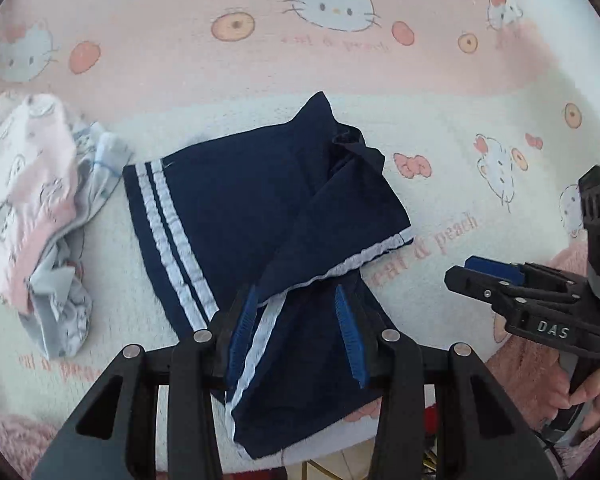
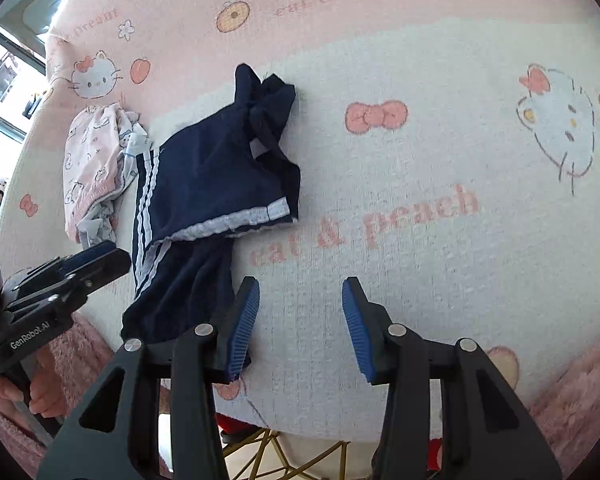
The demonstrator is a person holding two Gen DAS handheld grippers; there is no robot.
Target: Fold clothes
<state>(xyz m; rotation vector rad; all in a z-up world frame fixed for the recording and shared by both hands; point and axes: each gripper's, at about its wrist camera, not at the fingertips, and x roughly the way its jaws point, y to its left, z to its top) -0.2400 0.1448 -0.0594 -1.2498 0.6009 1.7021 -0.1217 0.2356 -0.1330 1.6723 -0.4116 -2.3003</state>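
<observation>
Where shorts (image 2: 216,184) end, bare blanket (image 2: 440,264) R.

A: Where is there room to pass?
B: Right of the navy shorts (image 2: 216,184) the blanket (image 2: 420,260) lies bare and flat; the right gripper (image 2: 300,320) hangs over that stretch, jaws apart, nothing between them.
A: And left?
B: A crumpled pink garment (image 1: 32,200) sits just beside the shorts; the left gripper (image 1: 296,332) hovers there too.

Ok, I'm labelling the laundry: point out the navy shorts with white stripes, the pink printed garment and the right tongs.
Navy white-striped shorts (image 1: 236,200): left wrist view, flat middle panel.
Pink printed garment (image 1: 32,184): left wrist view, pink upper fabric.
Right tongs (image 2: 300,328): right wrist view, midway between fingertips.
</observation>
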